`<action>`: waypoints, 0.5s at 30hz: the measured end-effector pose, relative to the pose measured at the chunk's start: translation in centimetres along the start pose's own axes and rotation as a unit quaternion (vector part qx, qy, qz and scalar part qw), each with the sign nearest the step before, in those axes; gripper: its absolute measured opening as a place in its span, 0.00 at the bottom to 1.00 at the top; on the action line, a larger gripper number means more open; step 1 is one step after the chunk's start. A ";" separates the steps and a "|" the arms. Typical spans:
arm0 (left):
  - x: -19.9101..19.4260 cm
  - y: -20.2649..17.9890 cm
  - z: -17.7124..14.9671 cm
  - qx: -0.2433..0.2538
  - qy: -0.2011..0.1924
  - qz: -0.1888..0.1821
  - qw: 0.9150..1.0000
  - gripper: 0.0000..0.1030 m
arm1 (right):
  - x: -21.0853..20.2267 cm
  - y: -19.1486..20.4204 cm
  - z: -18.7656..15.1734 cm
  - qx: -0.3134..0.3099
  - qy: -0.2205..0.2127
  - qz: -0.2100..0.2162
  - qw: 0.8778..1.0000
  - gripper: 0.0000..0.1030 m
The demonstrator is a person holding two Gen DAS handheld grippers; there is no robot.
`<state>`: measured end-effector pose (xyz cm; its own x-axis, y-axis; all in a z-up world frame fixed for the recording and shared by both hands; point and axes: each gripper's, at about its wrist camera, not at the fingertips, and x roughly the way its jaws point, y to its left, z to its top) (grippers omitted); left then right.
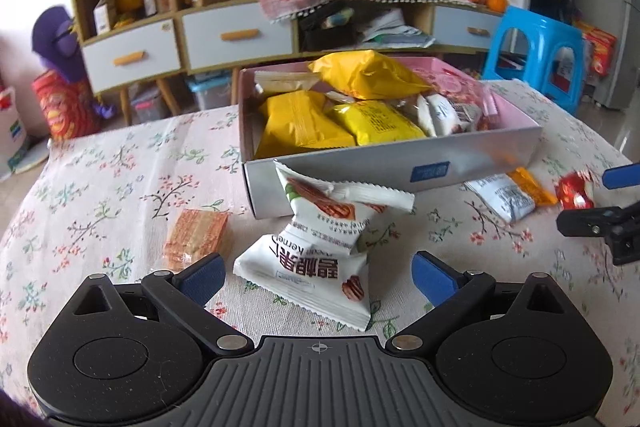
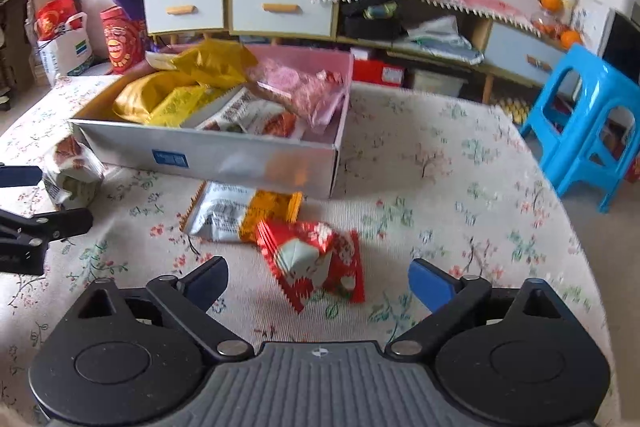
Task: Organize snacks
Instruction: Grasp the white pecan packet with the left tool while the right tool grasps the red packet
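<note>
A silver-sided box (image 1: 360,173) (image 2: 224,157) with a pink inside holds several yellow, white and pink snack packs. In front of it on the floral cloth lie two white nut packets (image 1: 320,251), stacked, right between the blue pads of my left gripper (image 1: 316,277), which stands open without touching them. An orange wafer pack (image 1: 196,237) lies to their left. My right gripper (image 2: 318,283) is open around a red and white packet (image 2: 316,263), pads apart from it. Behind that lies a white and orange packet (image 2: 240,213).
The table with its floral cloth (image 2: 460,195) ends at the right, where a blue plastic stool (image 2: 588,131) stands on the floor. A cabinet with drawers (image 1: 224,35) and cluttered shelves lines the far wall. Each gripper shows at the other view's edge.
</note>
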<state>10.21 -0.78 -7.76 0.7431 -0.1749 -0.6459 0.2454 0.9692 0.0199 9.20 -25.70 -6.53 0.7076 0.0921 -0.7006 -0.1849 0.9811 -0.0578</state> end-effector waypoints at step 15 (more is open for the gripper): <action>0.9 0.3 1.3 -0.013 0.042 0.009 0.999 0.59 | 1.1 -1.0 1.2 0.023 0.034 0.001 0.999 0.33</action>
<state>11.76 -0.91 -7.30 0.6922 -0.1435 -0.7073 0.2154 0.9764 0.0127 11.00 -26.34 -6.43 0.6590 0.0848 -0.7473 -0.1540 0.9878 -0.0237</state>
